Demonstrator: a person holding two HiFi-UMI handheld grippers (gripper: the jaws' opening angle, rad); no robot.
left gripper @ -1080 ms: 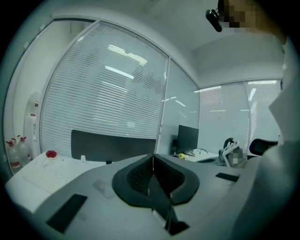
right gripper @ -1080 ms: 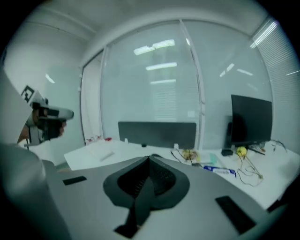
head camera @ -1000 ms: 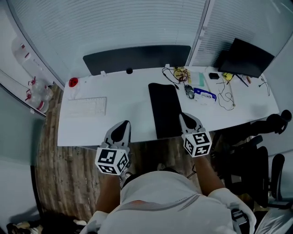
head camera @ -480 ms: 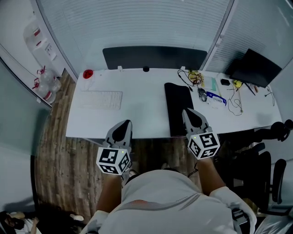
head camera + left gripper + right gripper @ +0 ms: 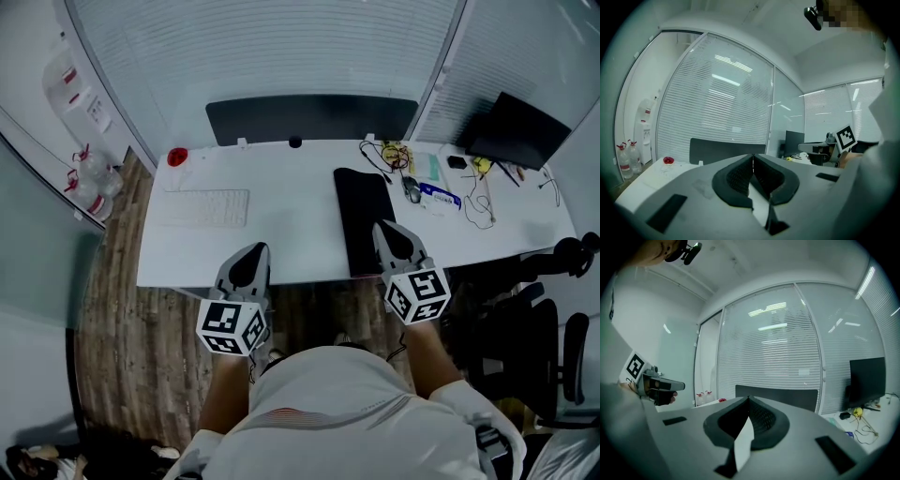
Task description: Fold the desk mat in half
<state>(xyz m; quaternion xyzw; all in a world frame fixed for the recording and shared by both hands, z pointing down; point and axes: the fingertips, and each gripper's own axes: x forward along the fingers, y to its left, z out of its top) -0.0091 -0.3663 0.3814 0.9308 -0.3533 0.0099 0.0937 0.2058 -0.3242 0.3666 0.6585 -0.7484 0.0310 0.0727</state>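
Hovering short of counter [image 5: 281, 225] near edge, both grippers point forward, likely a neutral pose. Left gripper [image 5: 252, 251] jaws pressed together, nothing between; right gripper [image 5: 383, 229] likewise. Black desk mat [image 5: 364, 216] lies as narrow strip just beyond right gripper. That shape fits a mat already halved or one simply narrow.

1. The left gripper [image 5: 249, 255] points forward at the person's front, its jaws pressed tip to tip with nothing between them.
2. The right gripper [image 5: 386, 232] points forward too, well apart from the left, its jaws likewise together and empty.
3. The left forearm [image 5: 223, 398] and right forearm [image 5: 424, 349] reach forward, bare.
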